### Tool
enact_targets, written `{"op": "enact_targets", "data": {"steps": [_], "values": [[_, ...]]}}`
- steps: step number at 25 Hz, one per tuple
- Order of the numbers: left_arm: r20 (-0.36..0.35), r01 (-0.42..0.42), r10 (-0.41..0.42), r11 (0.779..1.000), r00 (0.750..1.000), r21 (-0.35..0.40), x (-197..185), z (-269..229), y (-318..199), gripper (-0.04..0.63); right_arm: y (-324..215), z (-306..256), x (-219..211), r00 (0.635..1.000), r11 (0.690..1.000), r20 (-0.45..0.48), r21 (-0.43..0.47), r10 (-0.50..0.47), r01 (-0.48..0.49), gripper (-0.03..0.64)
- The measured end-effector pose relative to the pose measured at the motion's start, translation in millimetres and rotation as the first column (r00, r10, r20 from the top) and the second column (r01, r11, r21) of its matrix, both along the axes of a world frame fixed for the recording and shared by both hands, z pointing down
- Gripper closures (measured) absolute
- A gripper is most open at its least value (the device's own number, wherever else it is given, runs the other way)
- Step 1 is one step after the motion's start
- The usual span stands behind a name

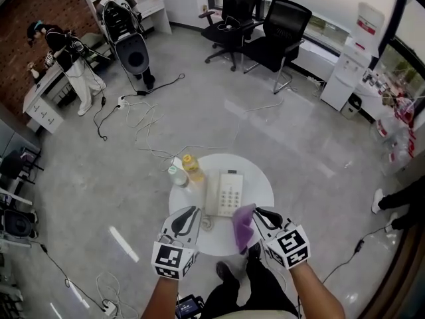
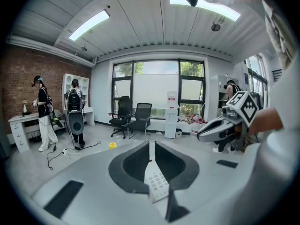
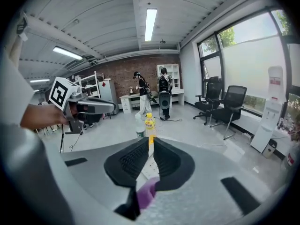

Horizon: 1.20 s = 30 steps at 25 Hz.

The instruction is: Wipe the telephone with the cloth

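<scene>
My right gripper point(image 1: 263, 216) is clamped on the purple cloth point(image 1: 243, 228), which hangs limp at the near right corner of the telephone point(image 1: 224, 193). My left gripper point(image 1: 188, 214) is closed on nothing beside the near left corner. The telephone lies flat on the round table point(image 1: 263, 178). The cloth is soft and light, so an edge pinch suits it. The telephone looks like smooth, light plastic that may slide, so I'd steady its near edge.

One desk point(image 1: 259, 185), one telephone point(image 1: 224, 193), one purple cloth point(image 1: 243, 226), two bottles point(image 1: 191, 167) at eleven o'clock, two office chairs point(image 1: 282, 32) at twelve.
</scene>
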<state>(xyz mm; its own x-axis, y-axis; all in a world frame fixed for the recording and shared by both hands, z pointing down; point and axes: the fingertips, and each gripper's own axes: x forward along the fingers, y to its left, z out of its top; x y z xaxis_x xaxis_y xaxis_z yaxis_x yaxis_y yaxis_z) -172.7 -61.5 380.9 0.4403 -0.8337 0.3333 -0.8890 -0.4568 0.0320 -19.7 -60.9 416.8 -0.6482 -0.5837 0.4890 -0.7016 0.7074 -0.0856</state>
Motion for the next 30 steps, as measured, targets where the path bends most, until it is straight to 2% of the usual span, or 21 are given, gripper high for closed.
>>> {"op": "enact_targets", "data": {"steps": [14, 22, 30], "values": [[0.013, 0.044, -0.043, 0.989, 0.999, -0.140, -12, 108, -32, 0.559, -18, 124, -15, 0.999, 0.987, -0.034, -0.158, -0.028, 0.022, 0.518], [0.025, 0.074, -0.070, 0.978, 0.997, -0.197, -11, 161, -49, 0.558, -4, 196, -28, 0.993, 0.961, -0.089, -0.269, -0.084, 0.057, 0.429], [0.039, 0.087, -0.079, 0.965, 0.996, -0.248, -3, 204, -63, 0.558, -2, 248, -32, 0.984, 0.938, -0.134, -0.340, -0.117, 0.066, 0.347]]}}
